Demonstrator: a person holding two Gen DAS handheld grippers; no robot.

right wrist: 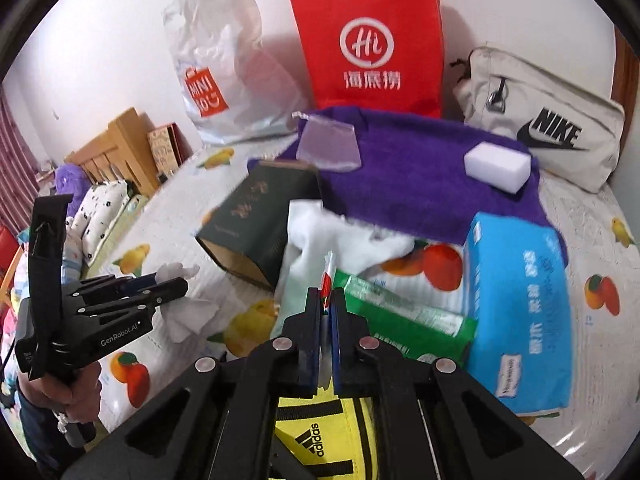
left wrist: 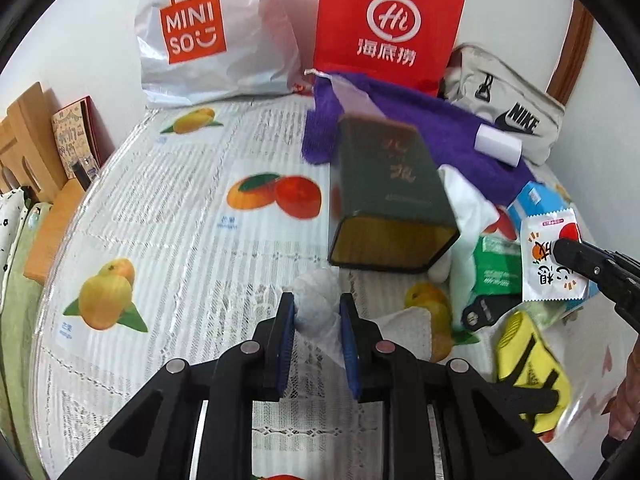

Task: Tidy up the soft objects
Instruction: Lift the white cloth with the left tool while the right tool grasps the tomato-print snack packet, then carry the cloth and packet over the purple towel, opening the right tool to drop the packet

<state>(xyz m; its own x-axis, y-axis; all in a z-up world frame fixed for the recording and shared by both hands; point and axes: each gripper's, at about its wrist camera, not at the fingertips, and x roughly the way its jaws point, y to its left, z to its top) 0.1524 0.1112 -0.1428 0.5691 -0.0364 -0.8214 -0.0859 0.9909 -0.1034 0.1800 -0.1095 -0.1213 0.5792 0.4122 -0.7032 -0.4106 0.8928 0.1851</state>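
My left gripper is shut on a crumpled white tissue and holds it above the table; it also shows in the right wrist view. My right gripper is shut on a flat white snack packet, seen edge-on in its own view. A dark green box lies on its side in the middle. A purple towel lies behind, with a white sponge block and a clear pouch on it. White cloth lies beside the box.
A Miniso plastic bag, a red paper bag and a Nike pouch stand at the back wall. A blue tissue pack, a green pack and a yellow Adidas bag lie at right. The fruit-print tablecloth is bare at left.
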